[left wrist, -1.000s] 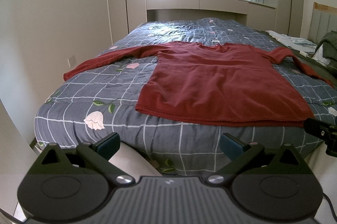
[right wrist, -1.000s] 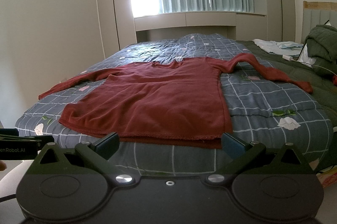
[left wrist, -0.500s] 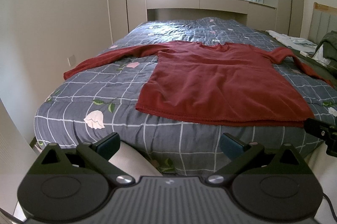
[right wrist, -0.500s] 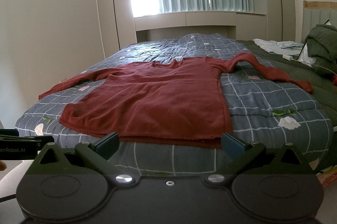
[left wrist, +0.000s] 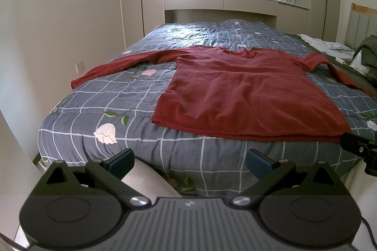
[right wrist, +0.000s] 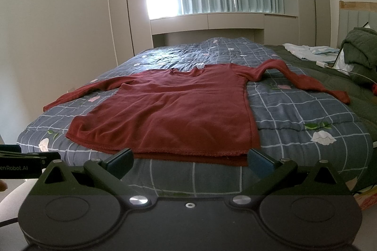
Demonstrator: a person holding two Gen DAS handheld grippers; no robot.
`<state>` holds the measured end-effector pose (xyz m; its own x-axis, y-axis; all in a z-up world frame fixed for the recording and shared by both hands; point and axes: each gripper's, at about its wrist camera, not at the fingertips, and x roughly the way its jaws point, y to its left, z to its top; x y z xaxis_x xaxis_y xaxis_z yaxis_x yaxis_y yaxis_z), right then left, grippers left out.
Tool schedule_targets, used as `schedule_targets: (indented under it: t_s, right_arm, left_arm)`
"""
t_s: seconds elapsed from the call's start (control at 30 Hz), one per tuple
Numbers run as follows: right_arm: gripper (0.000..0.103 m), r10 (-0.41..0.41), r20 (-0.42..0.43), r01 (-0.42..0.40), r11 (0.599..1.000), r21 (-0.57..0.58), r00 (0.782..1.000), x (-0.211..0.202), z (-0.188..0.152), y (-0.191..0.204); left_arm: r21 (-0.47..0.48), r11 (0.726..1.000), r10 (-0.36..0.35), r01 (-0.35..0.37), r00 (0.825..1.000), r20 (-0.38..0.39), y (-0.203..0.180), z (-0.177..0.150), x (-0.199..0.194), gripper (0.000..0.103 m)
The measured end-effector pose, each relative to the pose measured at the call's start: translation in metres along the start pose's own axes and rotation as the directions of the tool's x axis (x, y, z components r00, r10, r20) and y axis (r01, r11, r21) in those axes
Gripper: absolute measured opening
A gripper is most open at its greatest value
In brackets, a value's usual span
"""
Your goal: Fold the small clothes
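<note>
From the left, I see one sleeve of the red shirt stretched out toward the left edge of the bed, its cuff just short of that edge — laid flat, I judge, so it can be folded inward over the body. The shirt itself lies front-up across the quilt, collar toward the window side, its hem running along the near edge of the bed, where I can reach it without leaning in. My left gripper hangs off the near edge, below the hem, fingers spread wide and holding nothing. My right gripper sits just before the hem's right half, fingers likewise apart and empty. The other sleeve bends and trails toward the right edge of the bed, onto the green blanket — less tidy, so I'd expect it to need straightening. Nothing is folded yet; both tools look poised for a first grab.
</note>
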<state>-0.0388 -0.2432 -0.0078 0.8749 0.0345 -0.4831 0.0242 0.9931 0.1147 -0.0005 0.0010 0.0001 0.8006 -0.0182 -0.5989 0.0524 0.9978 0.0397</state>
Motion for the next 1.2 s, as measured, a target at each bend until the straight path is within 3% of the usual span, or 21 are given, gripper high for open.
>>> schedule_targets:
  t_s: [0.87, 1.2]
  right_arm:
    - [0.103, -0.014, -0.002, 0.014, 1.000, -0.003, 1.000, -0.001, 0.002, 0.002]
    - [0.103, -0.056, 0.013, 0.057, 0.995, -0.076, 0.998, 0.010, 0.054, 0.008]
  left_arm:
    - [-0.013, 1.000, -0.009, 0.009, 1.000, -0.015, 0.000, 0.000, 0.002, 0.103]
    - [-0.022, 0.997, -0.075, 0.074, 0.997, -0.028, -0.008, 0.046, 0.021, 0.103]
